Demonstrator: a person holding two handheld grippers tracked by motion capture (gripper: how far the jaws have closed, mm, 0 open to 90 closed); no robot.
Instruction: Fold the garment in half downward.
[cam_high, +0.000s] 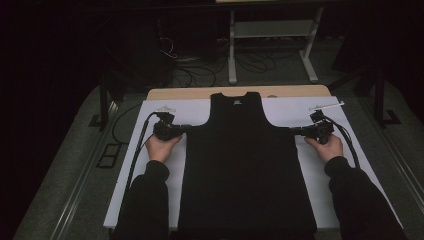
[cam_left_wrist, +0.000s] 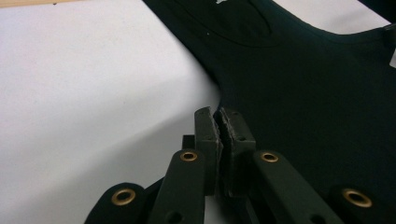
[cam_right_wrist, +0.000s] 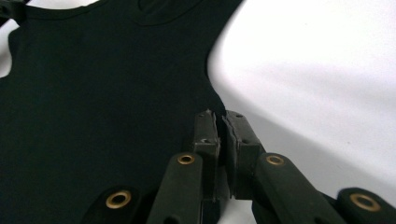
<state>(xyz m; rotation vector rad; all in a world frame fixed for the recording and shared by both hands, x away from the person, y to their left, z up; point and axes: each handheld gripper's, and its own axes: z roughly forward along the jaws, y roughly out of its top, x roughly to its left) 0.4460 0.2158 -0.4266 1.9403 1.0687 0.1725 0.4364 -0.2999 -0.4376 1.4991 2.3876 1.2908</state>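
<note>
The black tank top (cam_high: 247, 160) lies flat on the white sheet (cam_high: 150, 165). The left gripper (cam_high: 186, 129) and right gripper (cam_high: 295, 131) (jaws pressed together) pinch its left and right edges.

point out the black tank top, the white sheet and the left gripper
black tank top (cam_high: 247, 165), high view, middle of its body
white sheet (cam_left_wrist: 84, 84), left gripper view, bare part beside the top
left gripper (cam_left_wrist: 218, 114), left gripper view, between its fingertips at the armhole edge
</note>
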